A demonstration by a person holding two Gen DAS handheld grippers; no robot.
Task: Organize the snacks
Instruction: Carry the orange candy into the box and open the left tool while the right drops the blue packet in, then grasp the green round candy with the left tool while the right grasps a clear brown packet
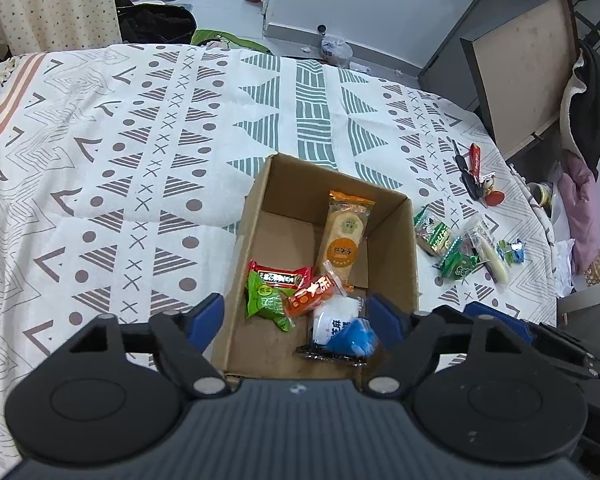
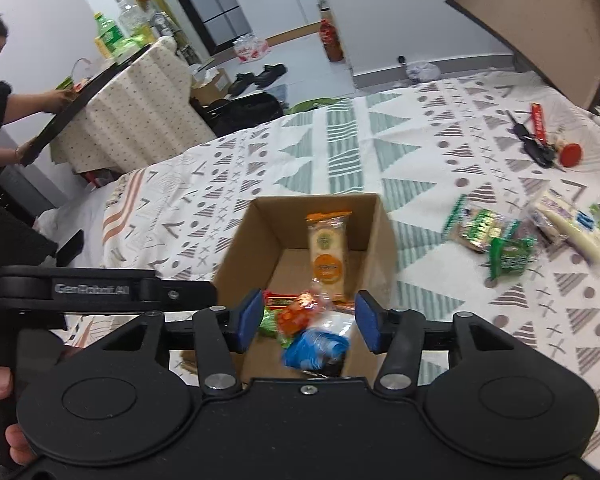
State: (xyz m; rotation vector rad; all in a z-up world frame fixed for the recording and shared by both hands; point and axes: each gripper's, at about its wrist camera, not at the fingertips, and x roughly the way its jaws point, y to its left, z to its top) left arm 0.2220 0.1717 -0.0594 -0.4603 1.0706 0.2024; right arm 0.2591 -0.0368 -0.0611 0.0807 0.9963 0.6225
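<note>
An open cardboard box (image 1: pixel 409 248) (image 2: pixel 256 236) sits on the patterned bedspread. Inside lie an orange cracker pack (image 1: pixel 346 240) (image 2: pixel 327 254), a red bar (image 1: pixel 281 276), a green packet (image 1: pixel 265 301), an orange-red packet (image 1: pixel 312 294) (image 2: pixel 302 308) and a white-and-blue packet (image 1: pixel 342 326) (image 2: pixel 315 346). My left gripper (image 1: pixel 297 318) hovers open over the box's near end, holding nothing. My right gripper (image 2: pixel 310 323) is also open above the near end, with the blurred blue packet below its fingers, apart from the pads. Several loose snacks (image 1: pixel 458 264) (image 2: pixel 510 256) lie to the right of the box.
A bunch of keys with a red tag (image 1: pixel 475 176) (image 2: pixel 540 140) lies at the far right of the bedspread (image 1: pixel 140 160). A board leans at the right (image 1: pixel 524 80). A person at the left holds a black board (image 2: pixel 80 96) by a covered table. Shoes and bags are on the floor behind.
</note>
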